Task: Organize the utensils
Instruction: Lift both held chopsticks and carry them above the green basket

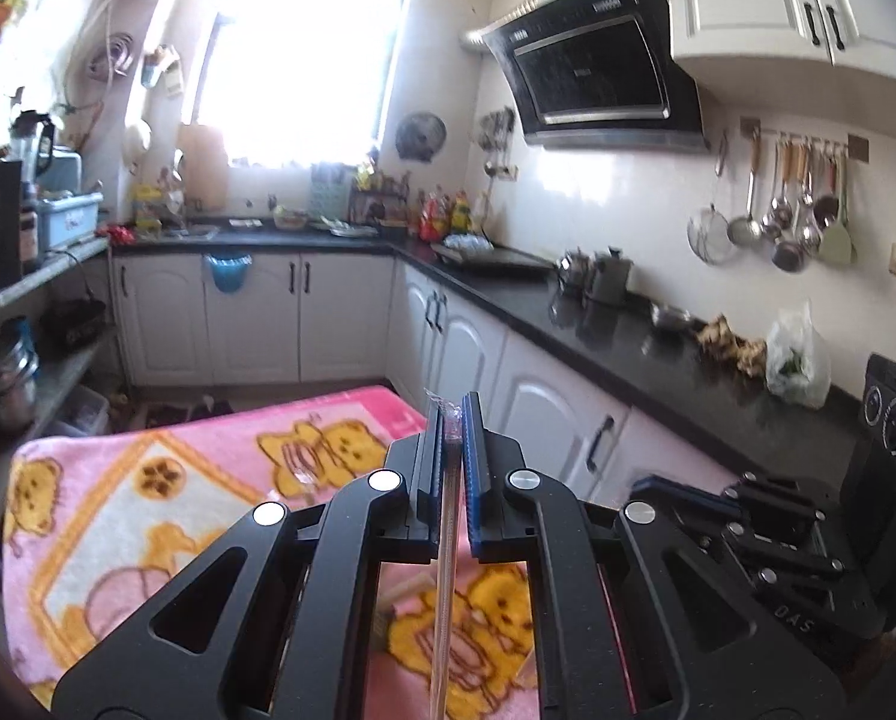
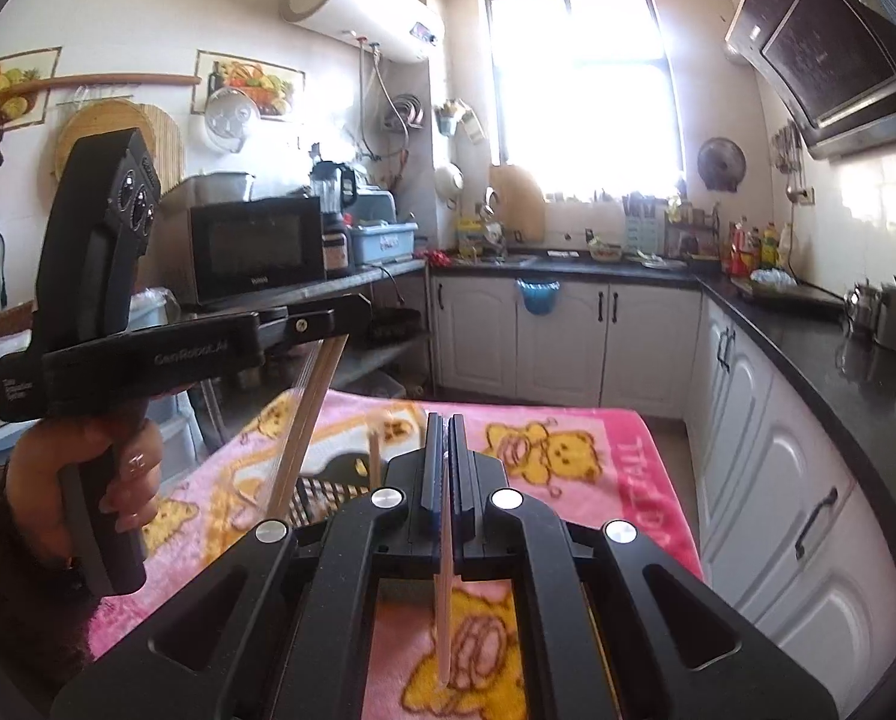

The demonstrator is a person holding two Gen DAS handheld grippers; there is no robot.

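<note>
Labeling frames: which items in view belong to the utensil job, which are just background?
Job: left tool shut on wrapped chopsticks; right tool shut on bare chopstick; pink blanket.
Background: microwave, hanging ladles, kettle, range hood.

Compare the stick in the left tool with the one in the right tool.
The wrapped wooden stick in the left tool has clear plastic poking out ahead; the bare wooden stick in the right tool shows none. The wrapped one looks paired, the bare one single. Both are thin, pale, clamped.
</note>
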